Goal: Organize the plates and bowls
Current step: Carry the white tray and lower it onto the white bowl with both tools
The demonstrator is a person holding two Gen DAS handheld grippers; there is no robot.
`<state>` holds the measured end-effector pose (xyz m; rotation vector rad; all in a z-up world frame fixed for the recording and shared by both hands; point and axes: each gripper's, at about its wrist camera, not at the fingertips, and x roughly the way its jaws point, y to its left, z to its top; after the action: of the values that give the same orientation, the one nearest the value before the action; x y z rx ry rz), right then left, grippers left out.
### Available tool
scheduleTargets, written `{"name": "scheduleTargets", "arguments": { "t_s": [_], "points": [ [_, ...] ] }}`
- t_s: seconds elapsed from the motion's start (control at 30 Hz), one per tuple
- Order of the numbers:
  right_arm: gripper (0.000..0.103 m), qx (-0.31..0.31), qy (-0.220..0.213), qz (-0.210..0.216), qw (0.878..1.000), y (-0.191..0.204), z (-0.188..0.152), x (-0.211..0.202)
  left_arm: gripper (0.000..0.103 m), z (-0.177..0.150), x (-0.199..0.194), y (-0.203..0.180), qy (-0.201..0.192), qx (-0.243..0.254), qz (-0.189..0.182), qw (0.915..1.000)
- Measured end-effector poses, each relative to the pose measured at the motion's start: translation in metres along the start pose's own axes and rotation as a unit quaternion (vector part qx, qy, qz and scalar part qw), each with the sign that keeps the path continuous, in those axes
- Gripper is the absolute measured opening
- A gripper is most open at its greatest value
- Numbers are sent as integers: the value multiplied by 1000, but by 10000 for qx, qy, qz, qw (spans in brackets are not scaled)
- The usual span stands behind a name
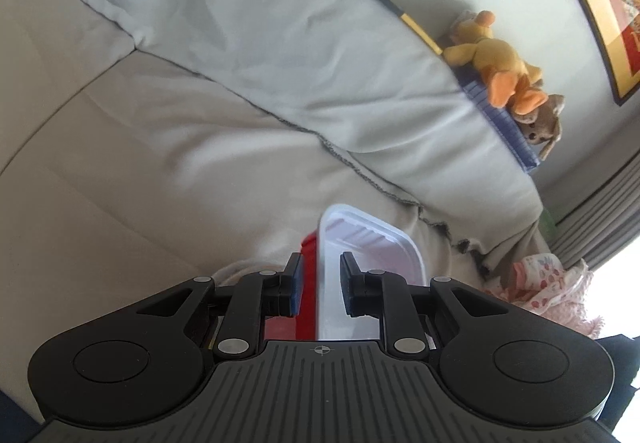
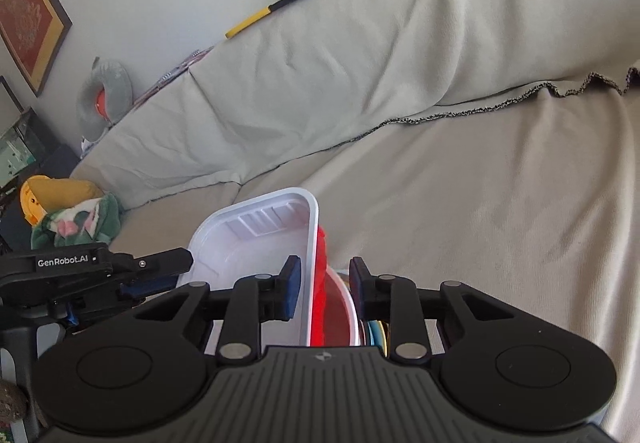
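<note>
Low in the middle of both views, the left gripper (image 1: pixel 319 285) and right gripper (image 2: pixel 325 289) each pinch the white tray (image 2: pixel 256 243) stacked on a red bowl (image 2: pixel 334 307) over the sofa (image 2: pixel 480 203), apparently mid-carry; next, a level set-down.

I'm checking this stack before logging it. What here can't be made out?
- Left wrist view: white tray and red dish run under the left gripper body; lower parts hidden.
- Right wrist view: coloured rims behind the right gripper linkage; count unclear.
- Either view: what the stack rests on.
</note>
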<state>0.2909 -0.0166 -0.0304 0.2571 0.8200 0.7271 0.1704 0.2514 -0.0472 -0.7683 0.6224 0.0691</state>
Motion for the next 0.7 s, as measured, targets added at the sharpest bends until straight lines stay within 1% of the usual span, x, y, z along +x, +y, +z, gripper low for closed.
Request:
{"name": "scheduleTargets", "arguments": {
  "t_s": [0.1,0.17,0.23,0.27,0.3,0.47,0.57,0.7],
  "points": [
    [29,246,28,134,9996,-6,-22,-15,21,-25,-23,2,-173,-99,-191,9996],
    [29,423,53,203,9989,-10,-34,-19,21,-37,-28,-1,-84,-42,-146,9998],
    [29,475,82,268,9985,-9,-43,-22,21,-44,-28,-7,105,96,-38,9999],
    [29,481,92,305,9983,-7,-45,-23,22,-46,-27,-8,168,99,-56,9998],
    [31,492,94,358,9981,-6,-46,-25,23,-48,-27,-9,213,90,-108,9997],
    [32,264,5,296,9992,7,-49,-34,23,-52,-39,-12,104,88,-199,9997],
    [32,253,80,403,9988,9,-50,-33,23,-51,-42,-9,75,56,-104,9999],
    [32,188,162,386,9989,14,-54,-29,23,-51,-37,-1,181,-33,21,9998]
  ]
}}
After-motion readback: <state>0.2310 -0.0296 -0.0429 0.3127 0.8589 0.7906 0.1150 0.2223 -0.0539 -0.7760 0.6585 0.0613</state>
